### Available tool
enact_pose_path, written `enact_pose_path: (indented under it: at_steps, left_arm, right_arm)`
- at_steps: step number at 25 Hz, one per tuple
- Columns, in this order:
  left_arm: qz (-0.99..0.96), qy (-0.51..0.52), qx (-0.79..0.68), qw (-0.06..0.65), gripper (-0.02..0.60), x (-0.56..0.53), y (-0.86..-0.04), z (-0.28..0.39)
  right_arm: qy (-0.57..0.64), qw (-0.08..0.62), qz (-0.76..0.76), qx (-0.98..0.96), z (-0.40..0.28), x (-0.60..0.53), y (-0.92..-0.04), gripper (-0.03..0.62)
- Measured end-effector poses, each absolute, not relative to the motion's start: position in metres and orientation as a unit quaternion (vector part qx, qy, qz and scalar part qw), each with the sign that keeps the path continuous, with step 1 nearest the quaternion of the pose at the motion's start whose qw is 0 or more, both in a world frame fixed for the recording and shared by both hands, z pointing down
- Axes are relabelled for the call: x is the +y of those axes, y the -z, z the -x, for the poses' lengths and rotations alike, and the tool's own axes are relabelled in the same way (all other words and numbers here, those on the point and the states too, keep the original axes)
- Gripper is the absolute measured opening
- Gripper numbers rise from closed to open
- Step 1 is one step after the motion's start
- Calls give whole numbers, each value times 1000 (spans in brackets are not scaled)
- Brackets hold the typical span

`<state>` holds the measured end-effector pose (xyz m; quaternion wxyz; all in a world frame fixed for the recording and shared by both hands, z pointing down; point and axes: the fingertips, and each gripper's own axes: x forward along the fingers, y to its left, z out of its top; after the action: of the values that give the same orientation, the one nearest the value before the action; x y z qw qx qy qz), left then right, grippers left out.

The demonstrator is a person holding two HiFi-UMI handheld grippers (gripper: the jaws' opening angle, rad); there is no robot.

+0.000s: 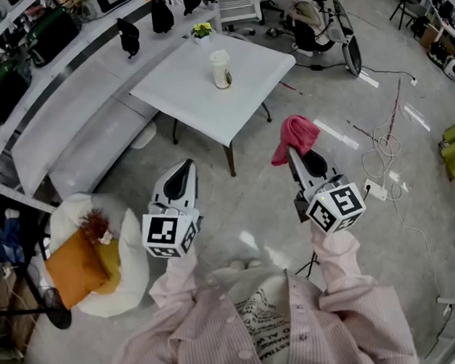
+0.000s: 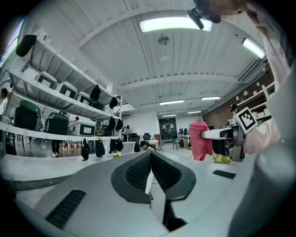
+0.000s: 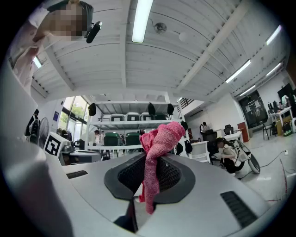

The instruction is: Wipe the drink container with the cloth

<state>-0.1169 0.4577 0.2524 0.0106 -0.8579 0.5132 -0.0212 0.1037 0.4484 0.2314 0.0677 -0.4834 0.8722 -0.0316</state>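
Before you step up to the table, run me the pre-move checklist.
1. Cloth clamped in right gripper: ok.
2. Left gripper free to steady things: ok, shut and empty.
3. Drink container upright on table: ok.
4. Drink container within reach of the cloth: not ok, the table stands well ahead of both grippers.
5. Drink container closed on top: cannot tell.

White square table [image 1: 190, 92] — being borne by a grey polished floor [image 1: 254, 207], which is being crossed by loose cables [image 1: 387, 149]. White shelving [image 2: 55, 99] is being loaded with dark cases. A panelled ceiling [image 2: 138, 60] is being lit by strip lights [image 2: 175, 24] — an orange cushion [image 1: 75, 267] is being cradled by a white beanbag [image 1: 132, 256].
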Motion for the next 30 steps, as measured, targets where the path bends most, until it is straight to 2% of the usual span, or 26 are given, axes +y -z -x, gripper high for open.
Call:
enact_pose_path:
  at_steps: [23,24,26,28,30]
  left_arm:
    - [850,20,526,-8,6,427,-266,85]
    - [852,19,524,-10,20,424,-267,84]
    - [856,18,517,-13,115,417,-268,80]
    - [857,23,515,-16,115,411,-272,78]
    - [858,28,513,-18,152,403,-275,77]
  right_arm:
    - [49,63,469,880,-135,420,-250,40]
    - [50,65,469,879,-137,417,-250,40]
    - [55,66,469,879,-140,409,-253,40]
    - [65,66,469,878,-141,402,-259,40]
    - [73,66,470,877,-142,395,-265,40]
